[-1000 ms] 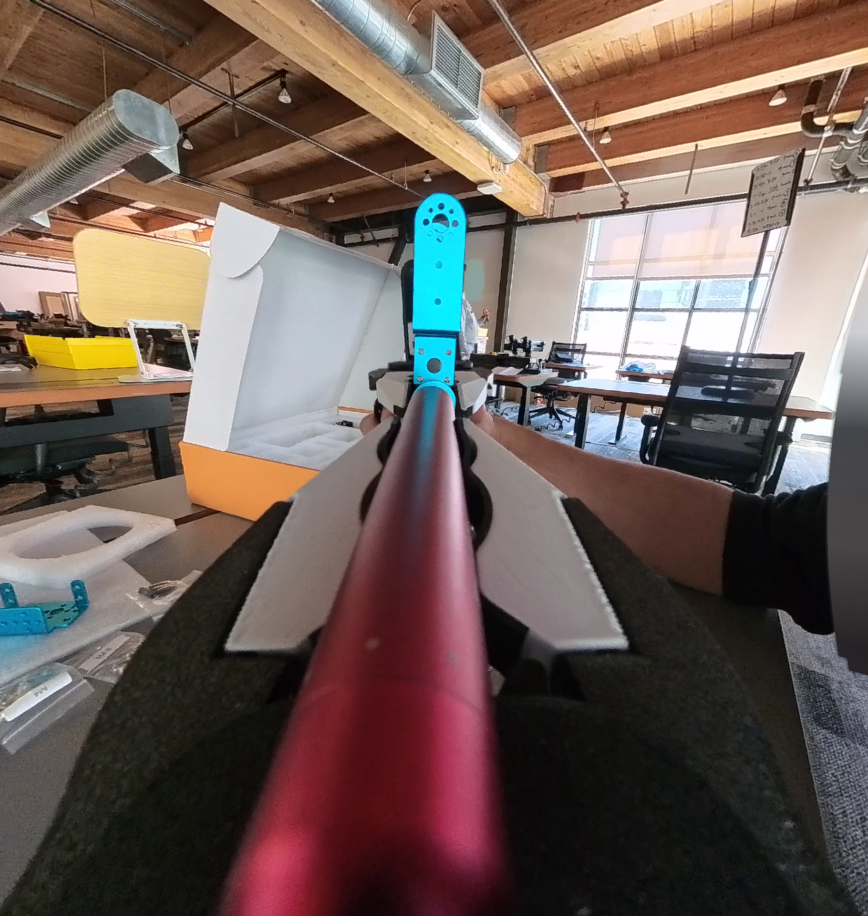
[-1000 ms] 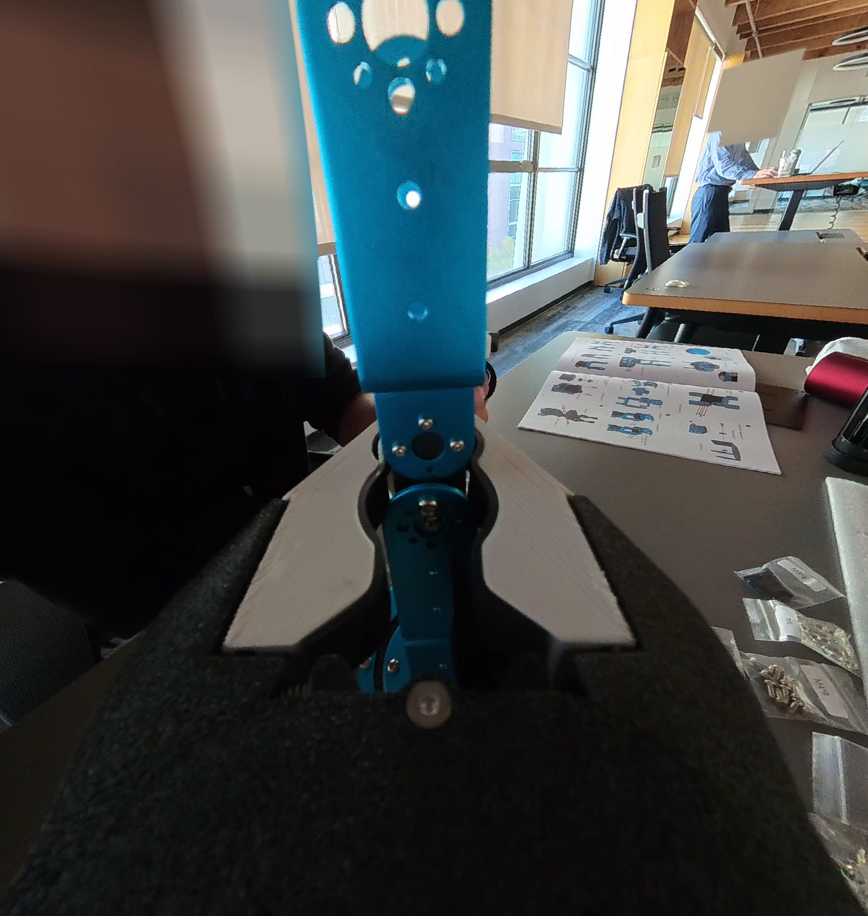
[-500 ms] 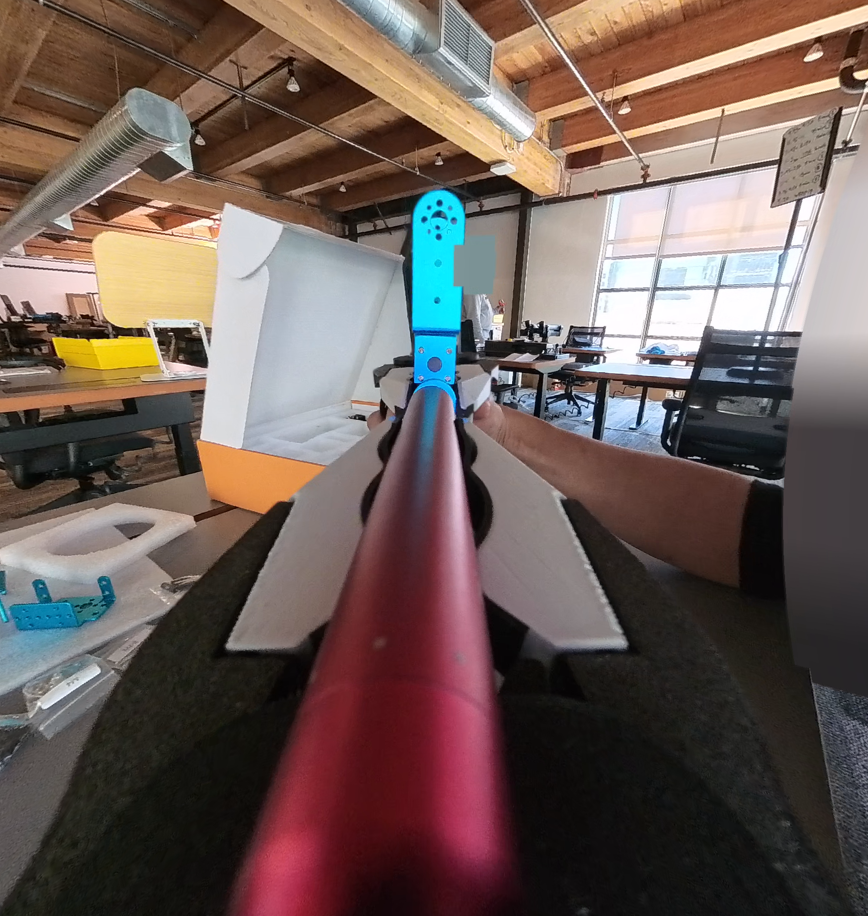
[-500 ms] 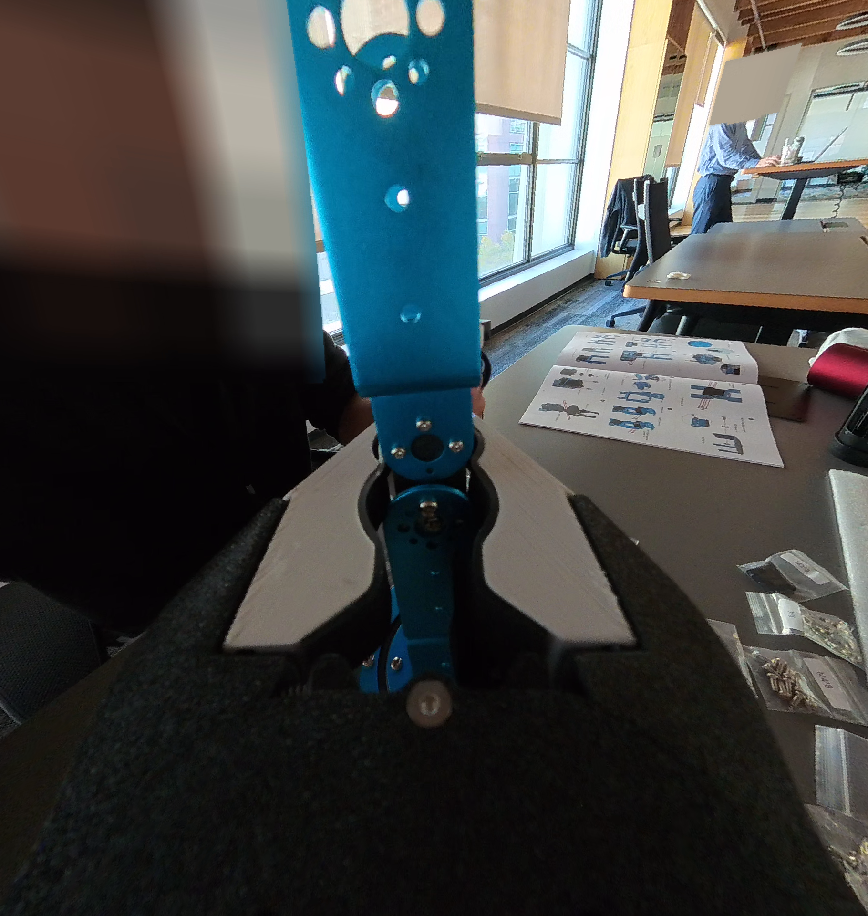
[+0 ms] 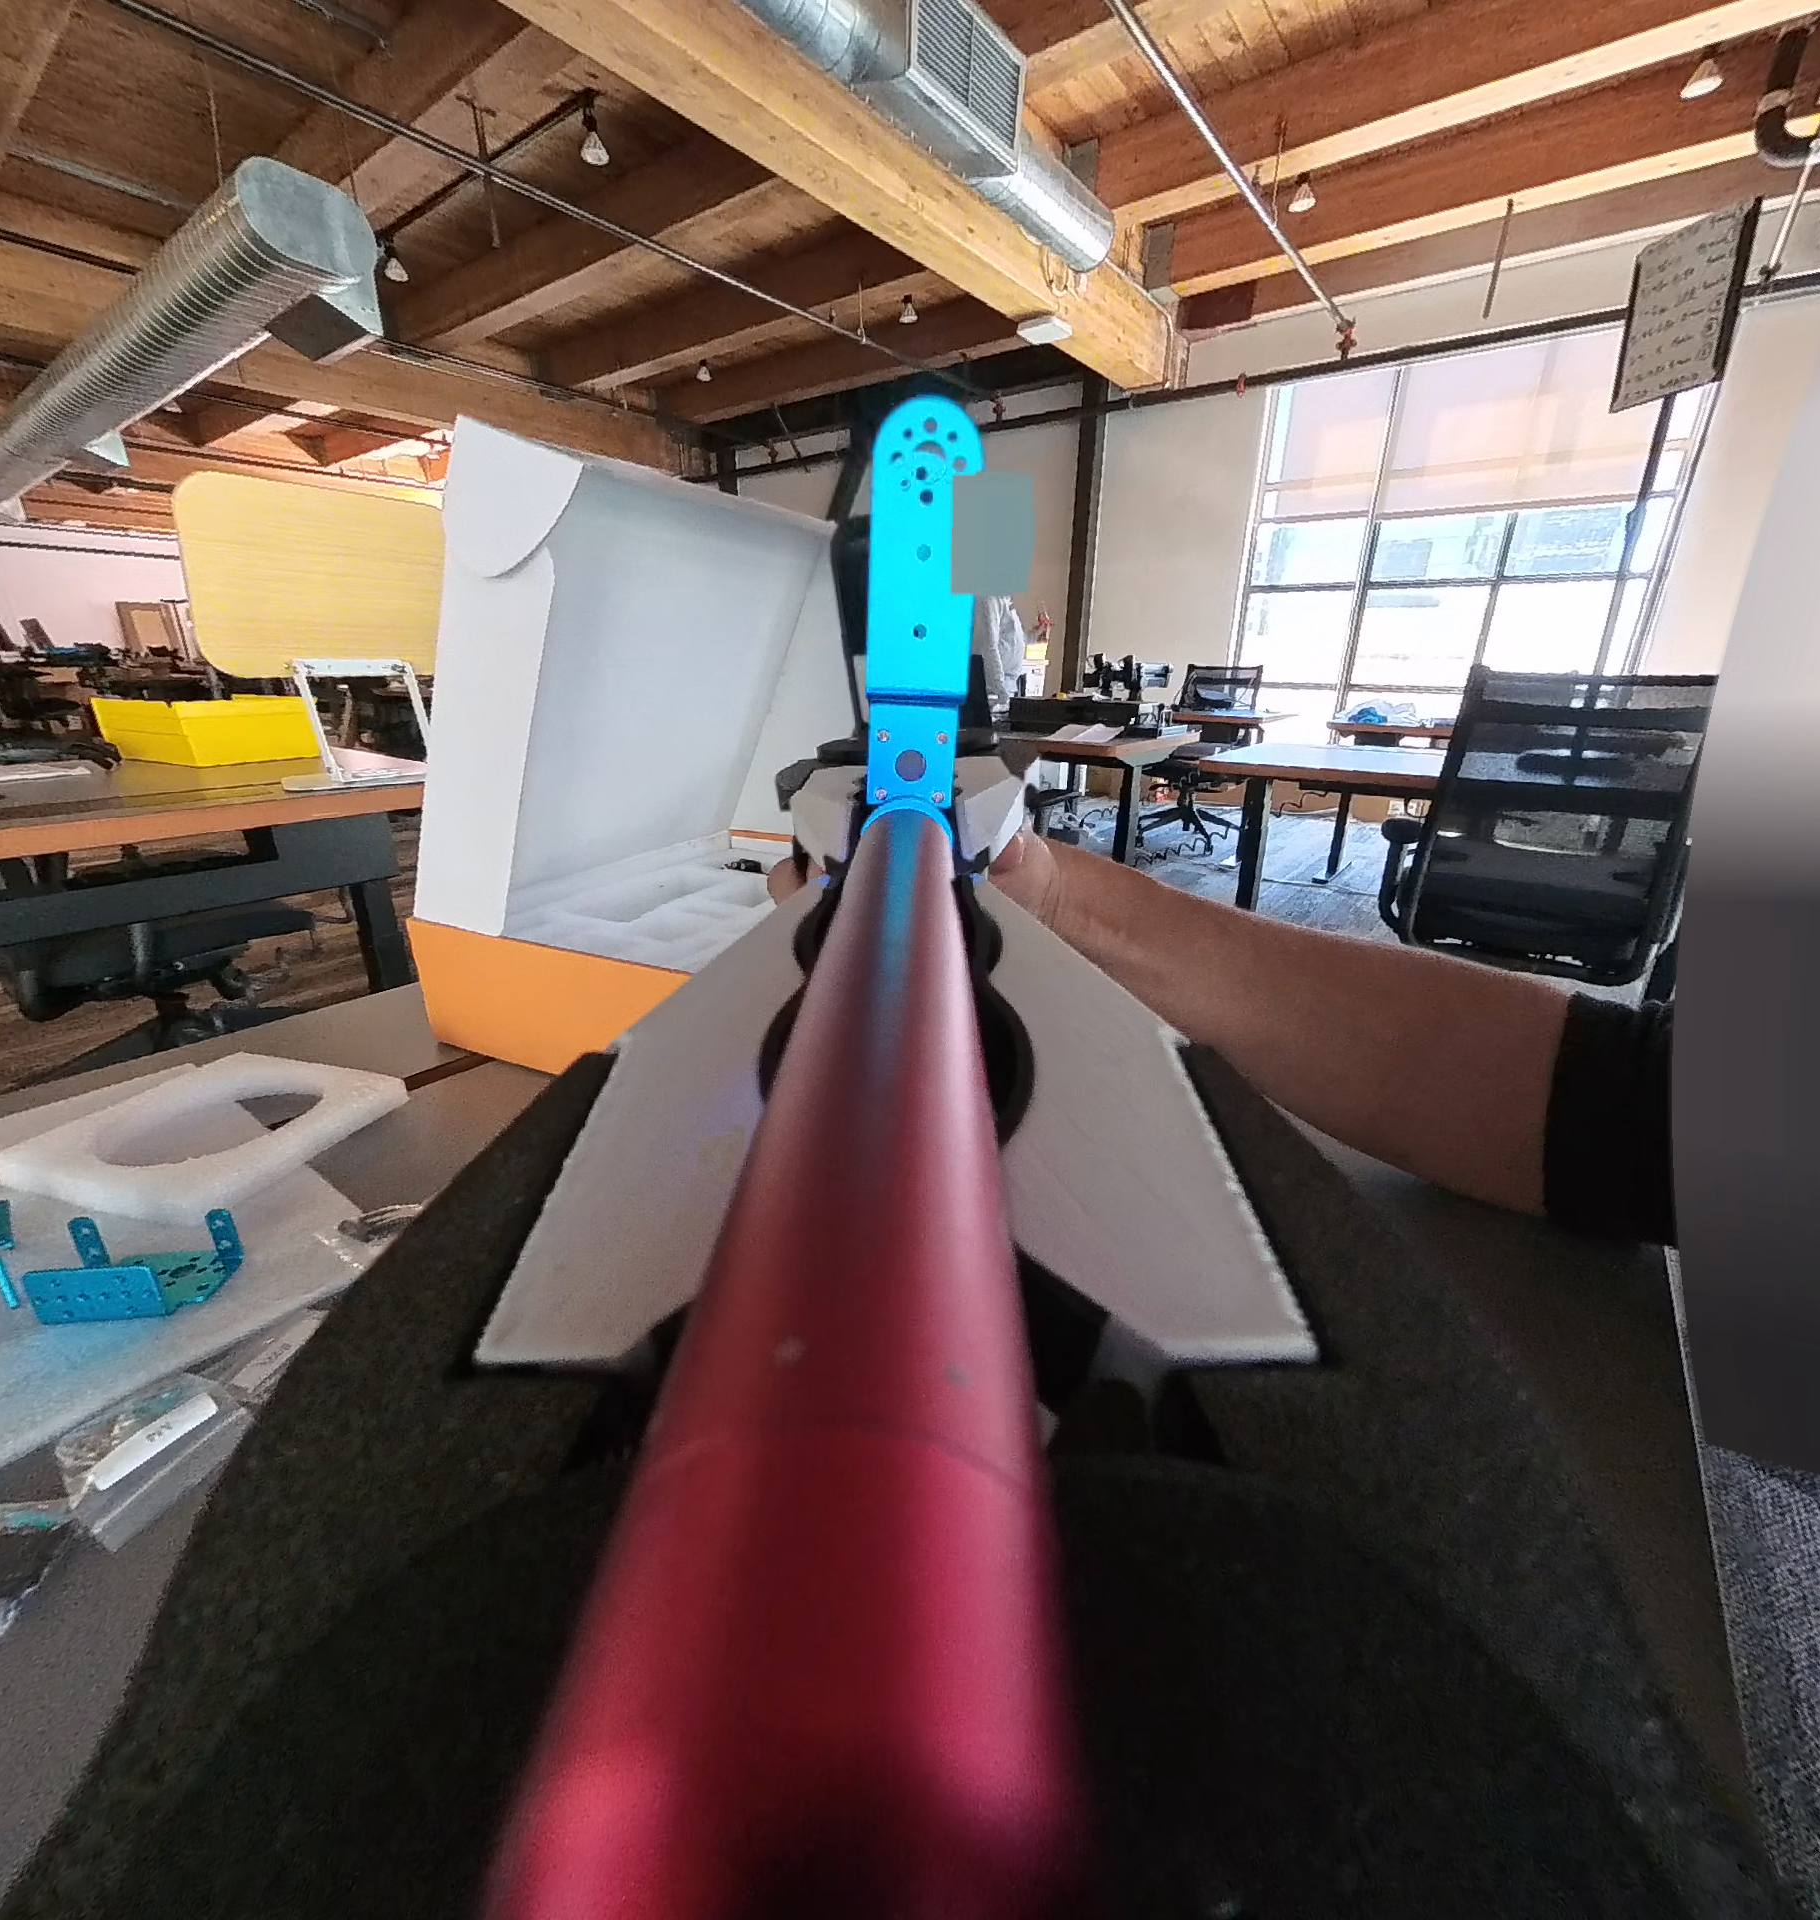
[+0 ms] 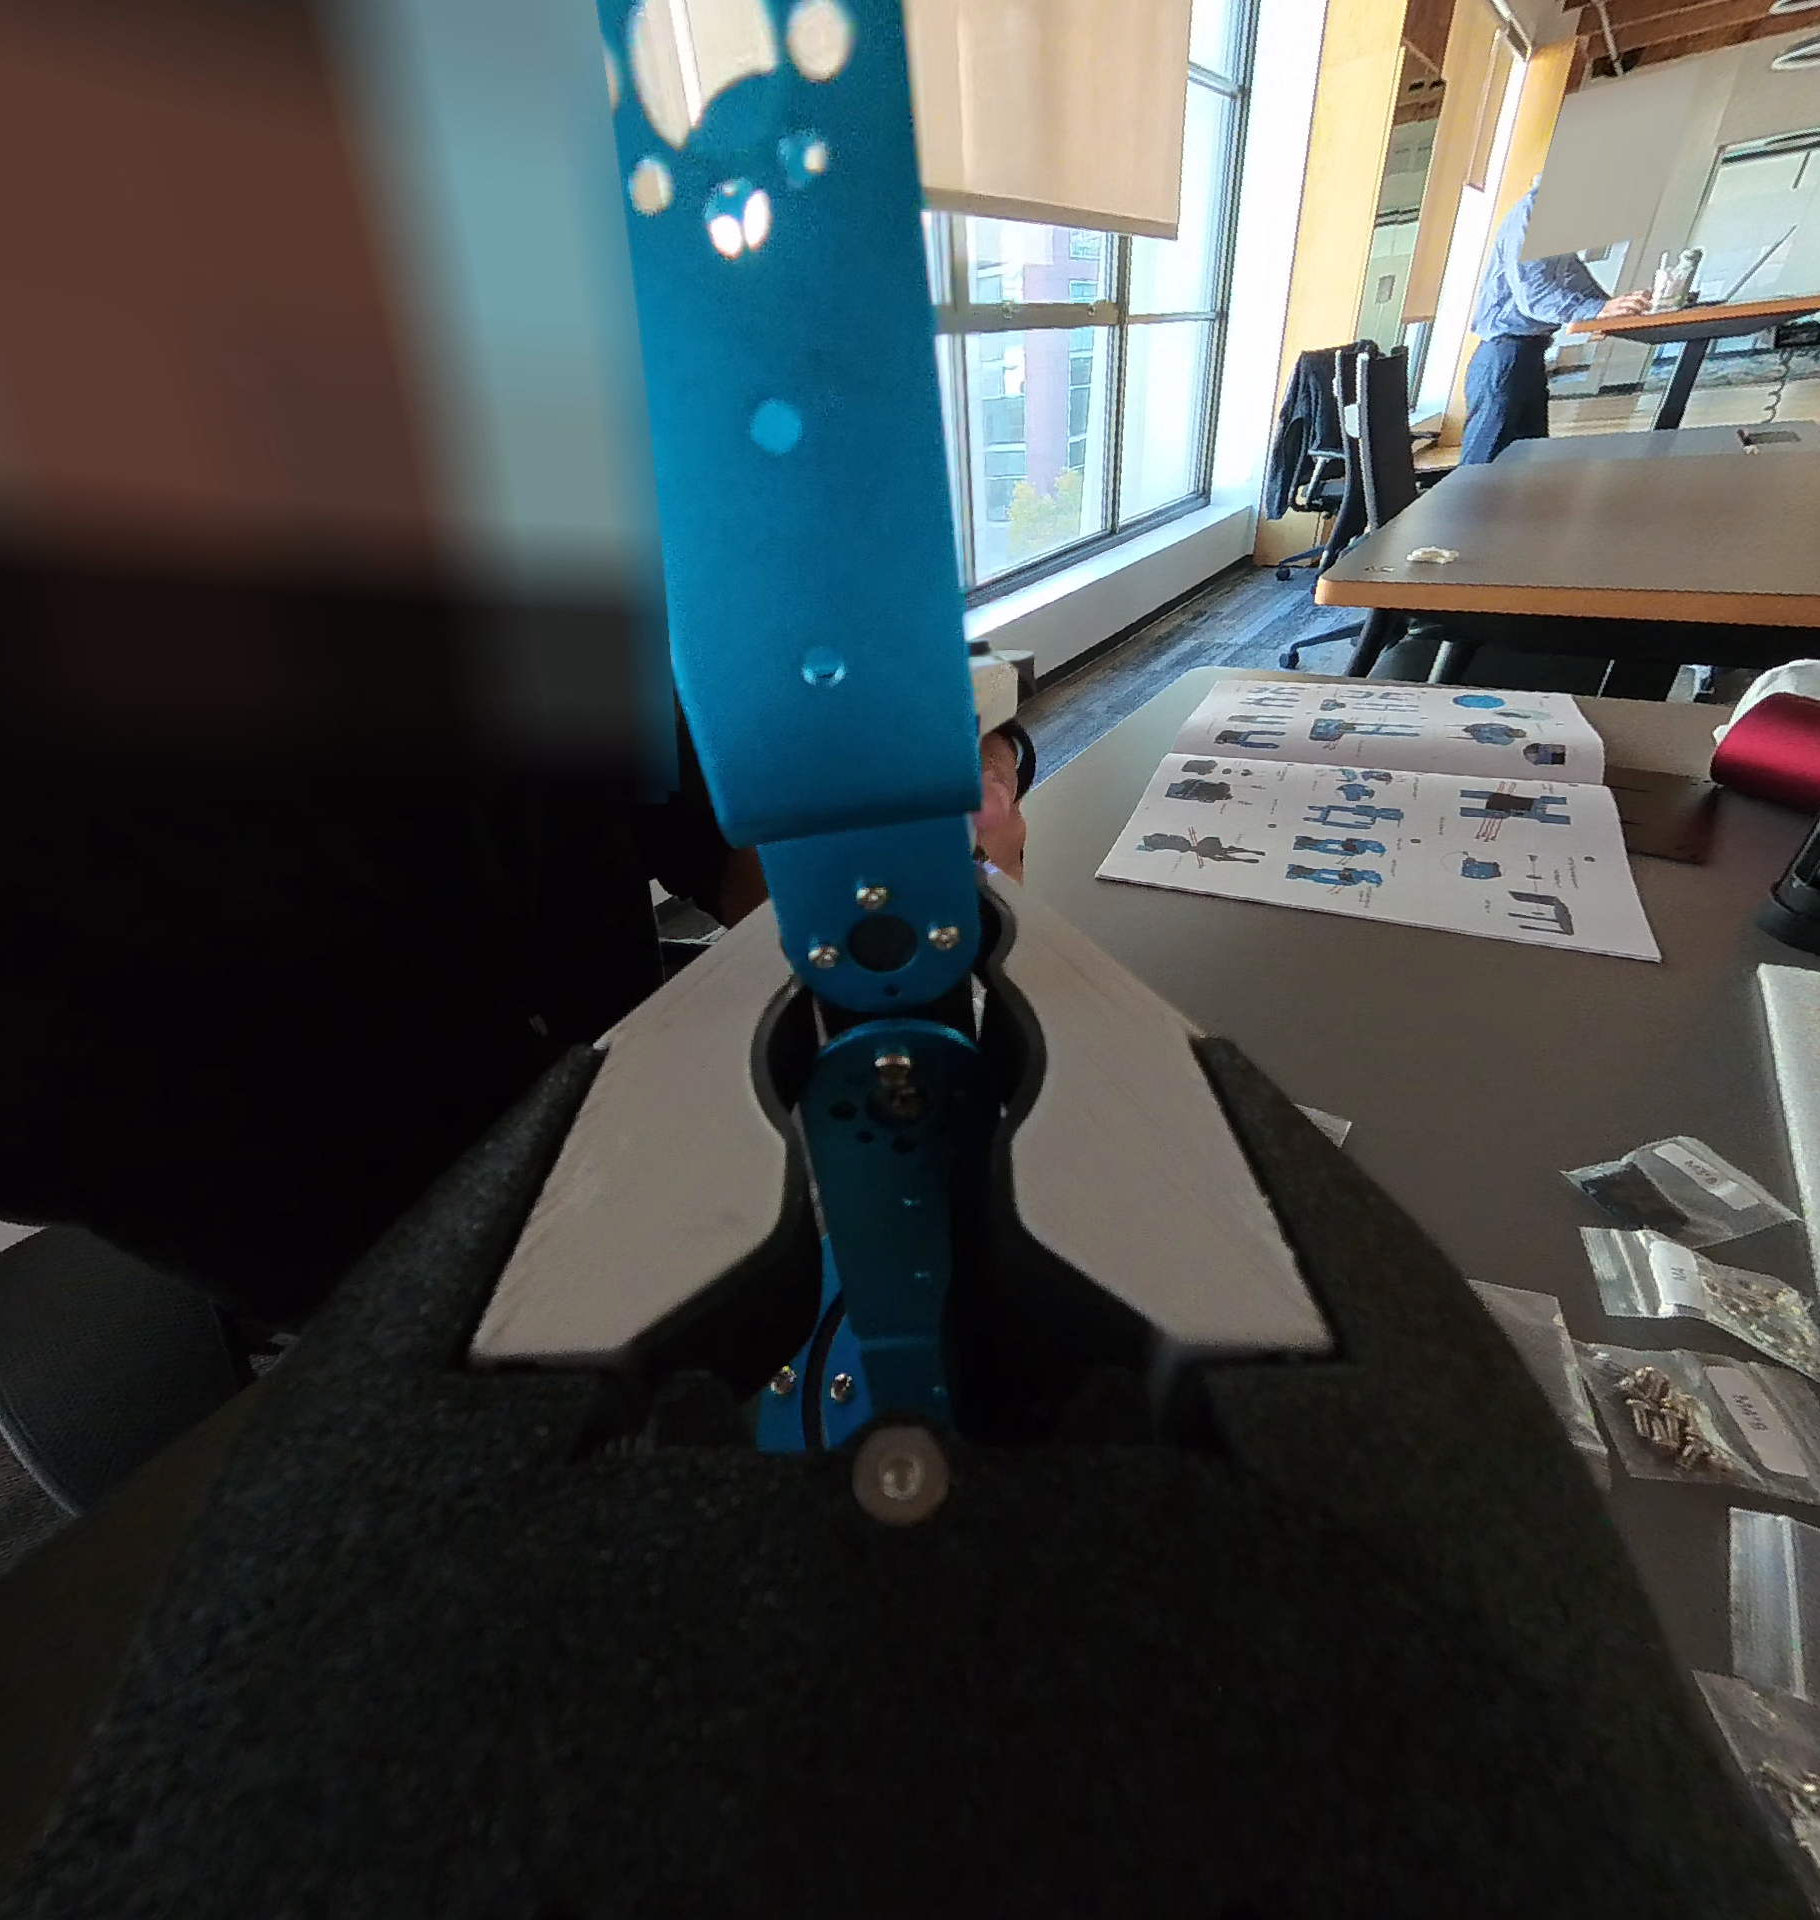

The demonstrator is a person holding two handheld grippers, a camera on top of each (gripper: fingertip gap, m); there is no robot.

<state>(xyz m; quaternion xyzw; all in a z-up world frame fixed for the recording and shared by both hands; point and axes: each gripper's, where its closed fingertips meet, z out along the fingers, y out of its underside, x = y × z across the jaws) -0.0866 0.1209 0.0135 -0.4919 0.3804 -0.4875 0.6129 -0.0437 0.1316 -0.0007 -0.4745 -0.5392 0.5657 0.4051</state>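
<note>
Left hand-held gripper (image 5: 890,935): its jaws are closed around a red tool handle (image 5: 844,1403), which runs forward between the fingers to a blue tip meeting the blue bracket assembly (image 5: 916,582).

Right hand-held gripper (image 6: 890,1039): its jaws are closed narrowly on the lower links of the same blue bracket assembly (image 6: 792,499), whose long perforated plate rises nearly upright, tilted slightly left, above the fingers. In the left wrist view this gripper (image 5: 901,805) appears farther off, facing the camera, with a bare forearm (image 5: 1301,1049) behind it.

Surroundings, left wrist view: an open white box with an orange base (image 5: 594,790) stands on the bench (image 5: 438,1081); nearer lie a white foam insert (image 5: 199,1132), loose blue brackets (image 5: 127,1283) and small bagged parts (image 5: 147,1444).

Surroundings, right wrist view: an open instruction booklet (image 6: 1405,821) lies flat on the bench (image 6: 1301,1039); clear bags of screws (image 6: 1695,1340) lie near the right edge. A person (image 6: 1519,312) stands at a far table.
</note>
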